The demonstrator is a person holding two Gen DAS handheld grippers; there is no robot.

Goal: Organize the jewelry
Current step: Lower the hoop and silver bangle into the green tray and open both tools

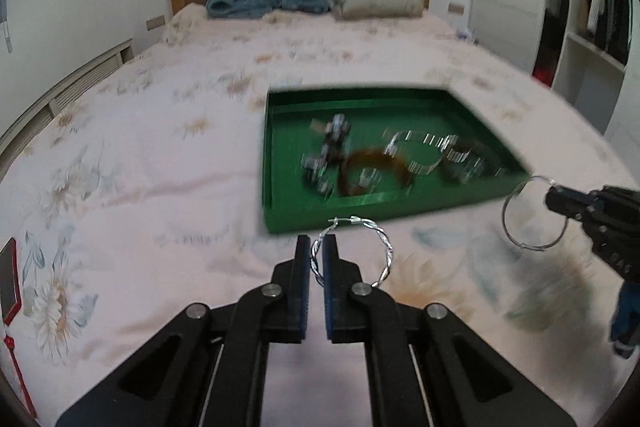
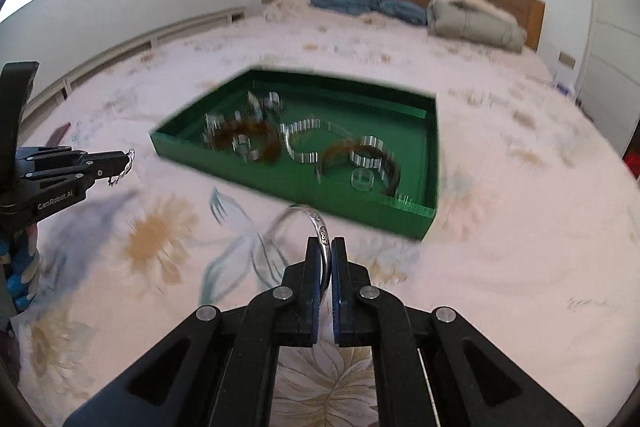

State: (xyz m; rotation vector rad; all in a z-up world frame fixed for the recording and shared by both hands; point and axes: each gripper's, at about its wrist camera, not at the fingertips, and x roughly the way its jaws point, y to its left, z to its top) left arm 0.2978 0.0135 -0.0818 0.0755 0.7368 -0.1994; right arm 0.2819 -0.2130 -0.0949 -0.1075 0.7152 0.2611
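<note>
Left tongs point(image 1: 319, 247) clamping twisted hoop point(image 1: 352, 253), right tongs point(image 2: 326, 247) clamping bangle point(image 2: 316, 227)

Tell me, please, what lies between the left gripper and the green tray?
Only bare flowered bedsheet. In the left wrist view, the left gripper holds a twisted silver hoop just short of the green tray; nothing else lies in that stretch.

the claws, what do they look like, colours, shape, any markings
Both are matte black linkage claws with silver pivot rivets and triangular cut-outs in the arms. The left claw and right claw each carry two flat, narrow fingers lined with blue pads. White "GenRobot.AI" lettering runs along the left claw's side. Blue shows beneath each body; no cables or sleeves visible.
</note>
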